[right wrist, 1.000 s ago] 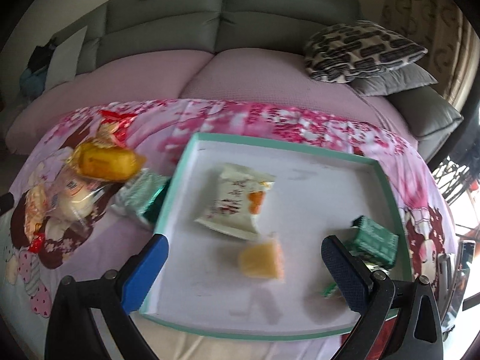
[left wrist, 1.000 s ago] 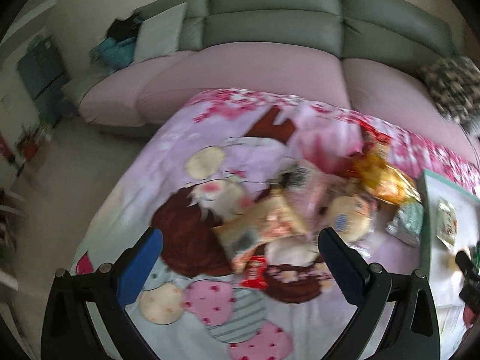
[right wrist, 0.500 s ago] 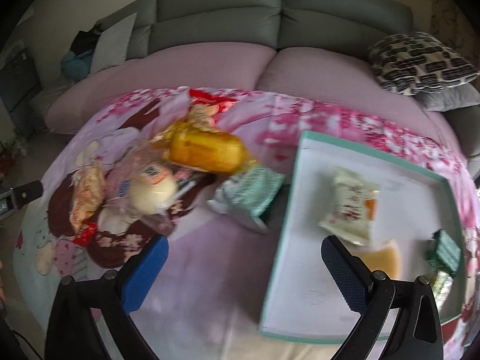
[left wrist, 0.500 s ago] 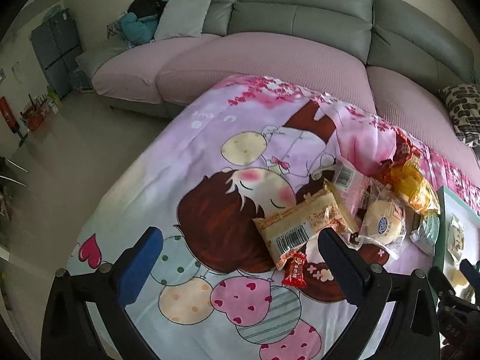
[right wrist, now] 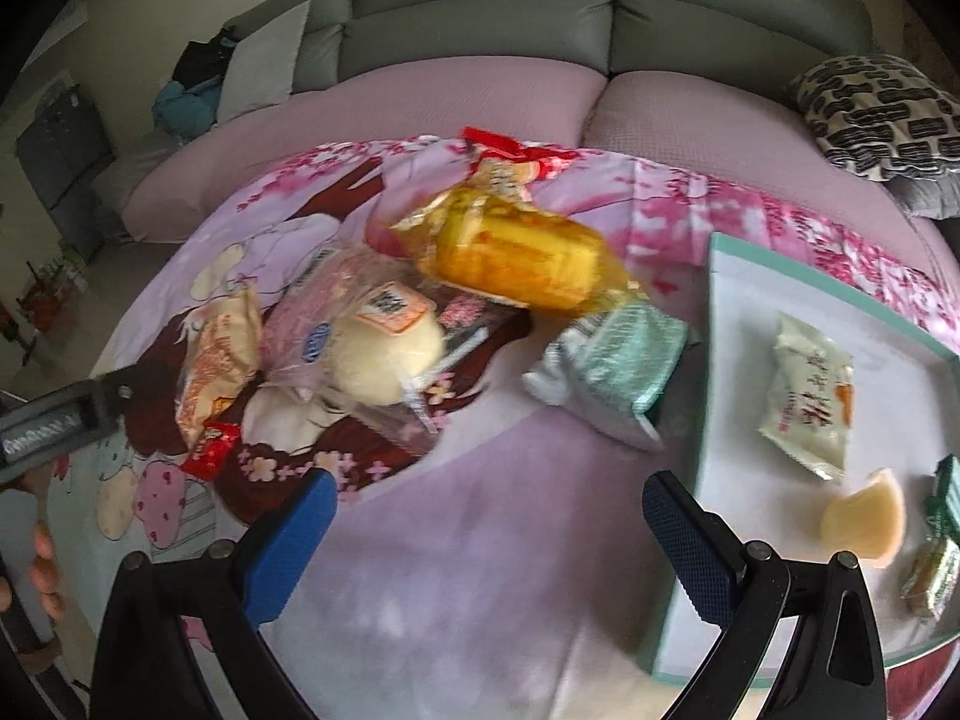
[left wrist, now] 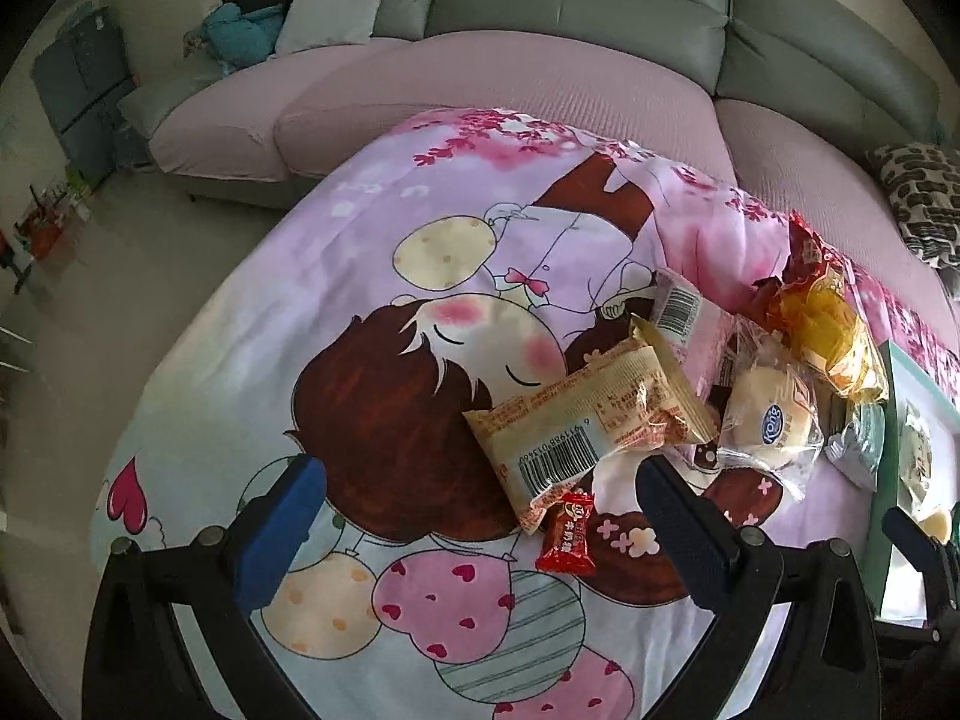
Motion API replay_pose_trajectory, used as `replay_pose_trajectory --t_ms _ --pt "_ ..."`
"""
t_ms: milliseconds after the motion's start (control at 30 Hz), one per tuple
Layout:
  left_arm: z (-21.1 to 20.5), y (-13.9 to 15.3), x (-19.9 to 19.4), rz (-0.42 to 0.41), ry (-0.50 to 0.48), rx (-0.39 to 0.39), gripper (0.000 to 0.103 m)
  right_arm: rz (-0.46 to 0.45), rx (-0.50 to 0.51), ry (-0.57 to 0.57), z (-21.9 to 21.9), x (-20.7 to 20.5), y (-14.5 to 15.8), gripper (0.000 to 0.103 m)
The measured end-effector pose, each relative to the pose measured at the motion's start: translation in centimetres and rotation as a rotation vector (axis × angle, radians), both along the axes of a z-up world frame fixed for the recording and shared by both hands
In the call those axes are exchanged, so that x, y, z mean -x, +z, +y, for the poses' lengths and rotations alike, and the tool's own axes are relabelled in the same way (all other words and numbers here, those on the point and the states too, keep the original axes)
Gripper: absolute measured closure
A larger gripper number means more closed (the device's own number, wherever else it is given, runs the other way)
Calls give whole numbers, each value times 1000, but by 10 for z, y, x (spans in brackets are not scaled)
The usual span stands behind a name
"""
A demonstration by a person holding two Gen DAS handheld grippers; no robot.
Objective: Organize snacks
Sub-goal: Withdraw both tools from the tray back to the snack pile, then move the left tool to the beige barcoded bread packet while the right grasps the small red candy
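Your left gripper hangs wide open and empty over the cartoon-print pink cloth. The beige crinkled bread packet with barcode and the small red foil candy lie between its fingers. Your right gripper is equally spread and empty. To its right, the teal-rimmed white tray holds a cream sachet and a blurred yellow piece, possibly cake.

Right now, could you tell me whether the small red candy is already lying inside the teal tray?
No, the small red candy lies on the cartoon-print cloth, well apart from the teal tray.
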State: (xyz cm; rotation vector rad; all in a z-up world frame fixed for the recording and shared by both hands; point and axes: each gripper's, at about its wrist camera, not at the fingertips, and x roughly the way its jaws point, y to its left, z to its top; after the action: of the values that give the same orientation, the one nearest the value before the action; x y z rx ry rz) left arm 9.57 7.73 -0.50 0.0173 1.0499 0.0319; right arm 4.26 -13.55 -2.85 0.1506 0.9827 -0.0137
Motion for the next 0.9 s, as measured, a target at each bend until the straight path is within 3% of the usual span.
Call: replay_pose_trajectory --t_ms 133,367,633,767,900 --pt "8 3 0 -16 -7 5 0 -8 -16 36 18 -4 -2 0" --pt "26 -9 -1 26 -63 20 0 -33 -19 88 51 -7 -2 1" --pt "52 -10 -2 26 -23 92 0 -41 17 161 95 -16 -9 13" --pt "56 -14 -4 43 -16 90 0 -32 22 190 112 -21 -14 15" --pt "64 -15 -6 47 9 103 0 -31 32 207 124 -28 -17 23"
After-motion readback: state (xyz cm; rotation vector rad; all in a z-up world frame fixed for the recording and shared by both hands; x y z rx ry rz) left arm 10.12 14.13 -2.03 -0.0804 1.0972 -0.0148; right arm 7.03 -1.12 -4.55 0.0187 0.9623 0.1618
